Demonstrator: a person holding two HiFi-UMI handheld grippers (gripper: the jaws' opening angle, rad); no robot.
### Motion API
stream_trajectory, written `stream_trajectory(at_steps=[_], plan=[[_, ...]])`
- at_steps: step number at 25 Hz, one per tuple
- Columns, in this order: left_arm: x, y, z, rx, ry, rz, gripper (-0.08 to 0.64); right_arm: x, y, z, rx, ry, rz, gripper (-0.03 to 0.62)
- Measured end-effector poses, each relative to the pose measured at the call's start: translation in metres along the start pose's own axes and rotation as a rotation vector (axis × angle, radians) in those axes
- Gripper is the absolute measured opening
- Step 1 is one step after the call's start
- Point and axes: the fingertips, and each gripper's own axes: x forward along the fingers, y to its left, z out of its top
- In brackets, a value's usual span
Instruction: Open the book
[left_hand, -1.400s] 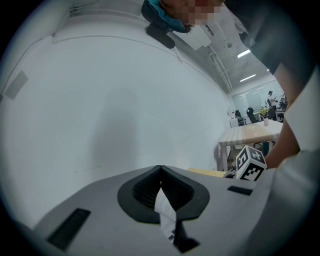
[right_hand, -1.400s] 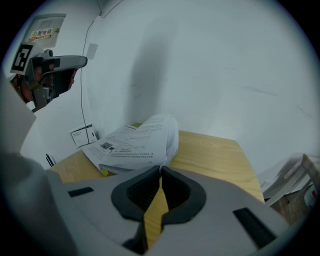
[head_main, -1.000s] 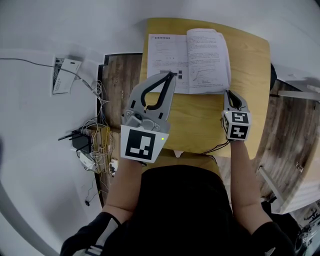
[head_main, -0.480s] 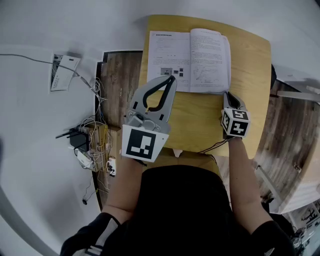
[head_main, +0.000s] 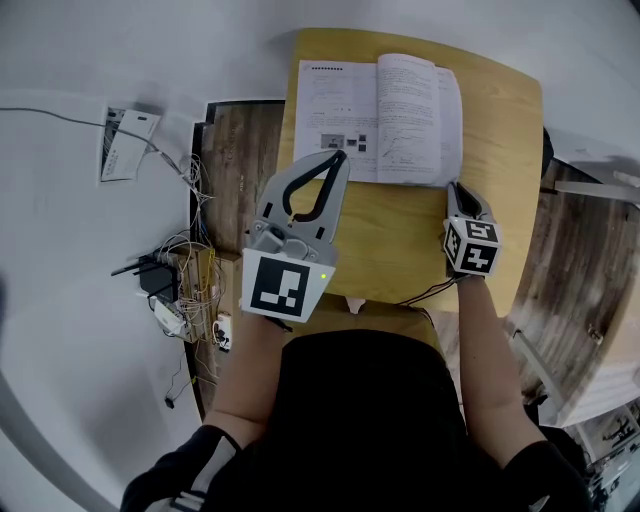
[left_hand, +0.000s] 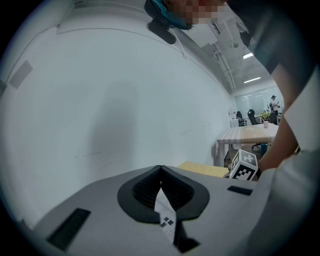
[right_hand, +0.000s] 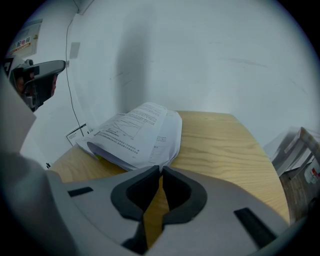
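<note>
wall: plain white wall (left_hand: 100, 100) | floor: dark wood planks (head_main: 235, 150), cable tangle (head_main: 190, 280) at their edge | furniture: yellow wooden table (head_main: 400, 240), pale tables (left_hand: 247, 135) far off | light: ceiling strip lights (left_hand: 252, 80) lit

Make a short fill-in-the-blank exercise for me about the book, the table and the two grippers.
1. The book on the table is not closed but ___.
2. The table top is made of ___.
3. The jaws of the right gripper are ___, with nothing held between them.
4. In the head view, the tip of the left gripper is over the book's ___ page.

Missing words: open; wood; shut; left
</note>
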Motion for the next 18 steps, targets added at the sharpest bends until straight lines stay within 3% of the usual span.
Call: stream_trajectory(at_steps=[14,18], plan=[[-0.0014,0.0012,-0.0021,-0.004,0.010,0.012,0.011,-0.0029,-0.0012,0.0027,-0.004,-0.042,0.001,0.049],[-0.0020,0.0012,-0.0020,-0.007,0.009,0.015,0.011,-0.0016,-0.0012,-0.0037,-0.014,-0.010,0.012,0.117]])
